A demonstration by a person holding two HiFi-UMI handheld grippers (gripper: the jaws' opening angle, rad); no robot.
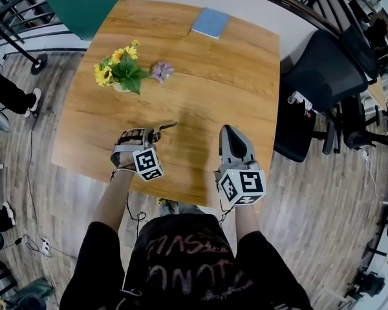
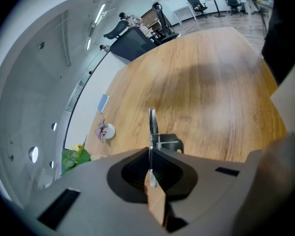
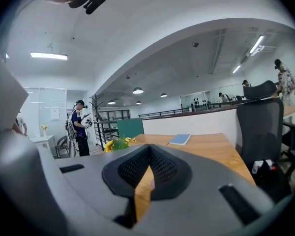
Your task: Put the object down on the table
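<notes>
Tongs, two sets, entered first: left tongs (image 1: pixel 156 133) clenched on a small metal object (image 2: pixel 151 123), a thin flat blade seen edge-on with a dark bracket at its side; right tongs (image 1: pixel 229 129) clenched as well, and we find nothing between their jaws

Counter (image 1: pixel 207 82): wooden, wide, mostly bare; both sets of tongs hang over its near edge

Office chair (image 1: pixel 326 70): black, just beside the counter's right edge

Sunflowers (image 1: pixel 119 68): a bunch with green leaves, on the far left part of the counter

Blue notebook (image 1: pixel 211 22): lying flat at the far edge

Purple flower (image 1: pixel 161 71): just beside the sunflowers

Task's thing: the metal object sticks forward out of the left tongs, over the near left part of the counter; we cannot tell whether it touches the wood

Progress, as we judge it: the object is carried to the counter but not yet let go; what remains is to settle it on the wood and part the left jaws
</notes>
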